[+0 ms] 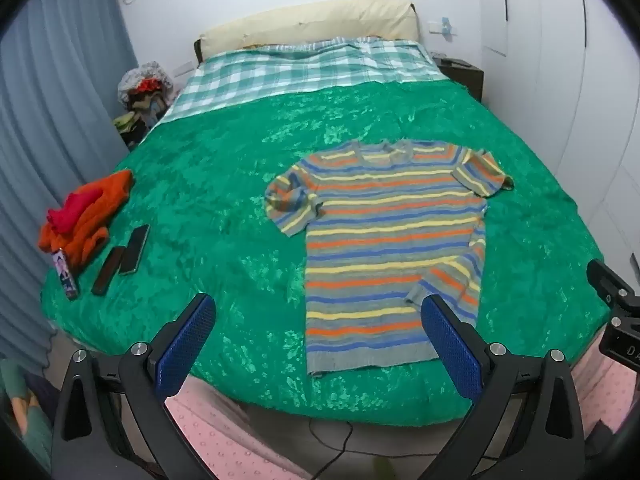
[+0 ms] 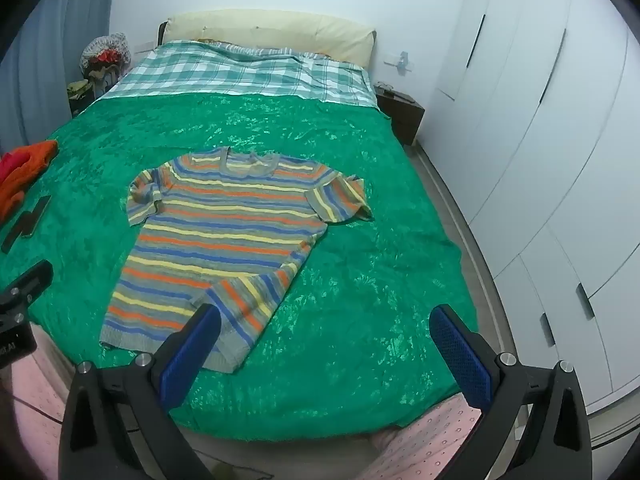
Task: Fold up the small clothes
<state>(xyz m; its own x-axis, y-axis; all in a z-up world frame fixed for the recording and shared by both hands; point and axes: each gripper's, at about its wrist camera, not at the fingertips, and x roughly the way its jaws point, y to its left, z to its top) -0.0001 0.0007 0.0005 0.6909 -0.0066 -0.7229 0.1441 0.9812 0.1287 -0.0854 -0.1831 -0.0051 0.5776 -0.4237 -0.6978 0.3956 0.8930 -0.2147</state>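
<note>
A striped sweater in grey, orange, yellow and blue lies flat on the green bedspread, neck away from me. Its sleeves are folded in over the body. It also shows in the right wrist view. My left gripper is open and empty, held above the bed's near edge over the sweater's hem. My right gripper is open and empty, near the sweater's lower right corner. Part of the right gripper shows at the right edge of the left wrist view.
A pile of orange and red clothes lies at the bed's left edge, with several dark phones beside it. A checked blanket and cream pillow lie at the head. White wardrobes stand at right. A cable lies on the floor.
</note>
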